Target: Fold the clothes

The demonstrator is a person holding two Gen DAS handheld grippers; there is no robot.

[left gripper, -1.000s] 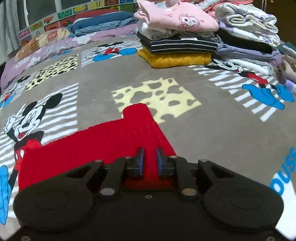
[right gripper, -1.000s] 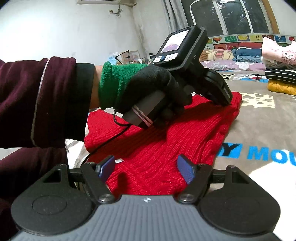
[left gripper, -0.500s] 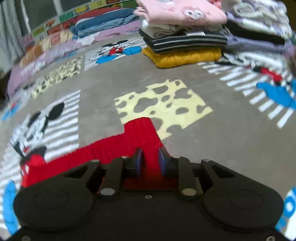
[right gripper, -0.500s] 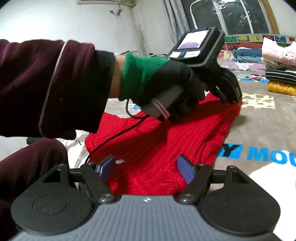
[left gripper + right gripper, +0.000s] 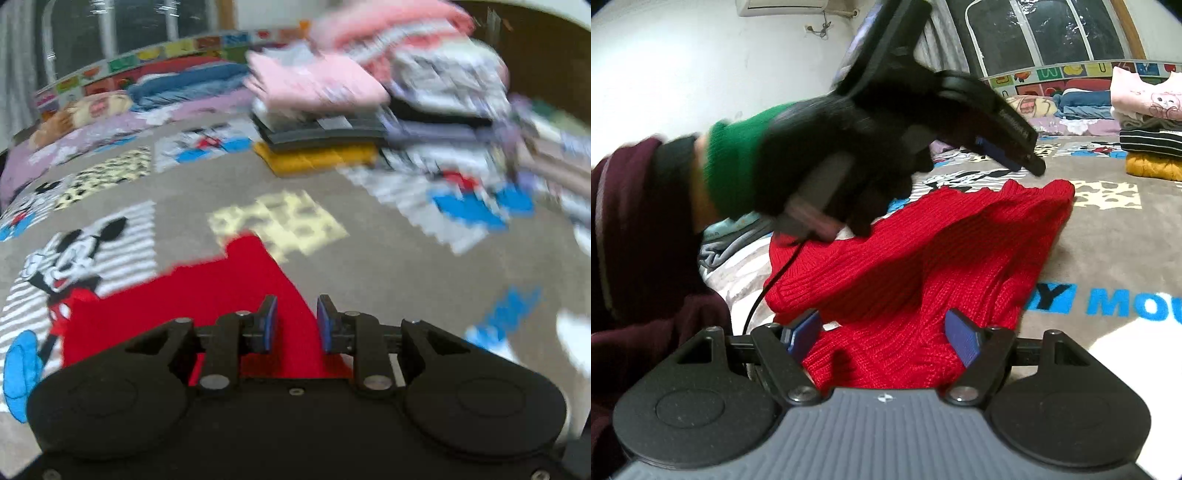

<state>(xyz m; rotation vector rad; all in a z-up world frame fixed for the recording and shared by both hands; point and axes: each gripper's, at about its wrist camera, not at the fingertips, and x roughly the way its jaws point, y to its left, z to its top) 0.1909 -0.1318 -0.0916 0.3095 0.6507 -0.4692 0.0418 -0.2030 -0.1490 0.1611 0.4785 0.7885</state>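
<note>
Red ribbed knit sweater [image 5: 923, 266], grey cartoon-mouse blanket [image 5: 369, 266], green-cuffed black glove [image 5: 820, 158]

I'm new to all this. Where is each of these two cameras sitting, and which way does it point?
Left wrist view: sits on the left gripper, looking forward and down over the red sweater toward blurred stacks of folded clothes; only its own fingers show.
Right wrist view: sits on the right gripper, low over the sweater, facing the gloved left hand, its sleeve and the gripper it holds.
Both share the red sweater, the cartoon blanket and the folded stacks.
</note>
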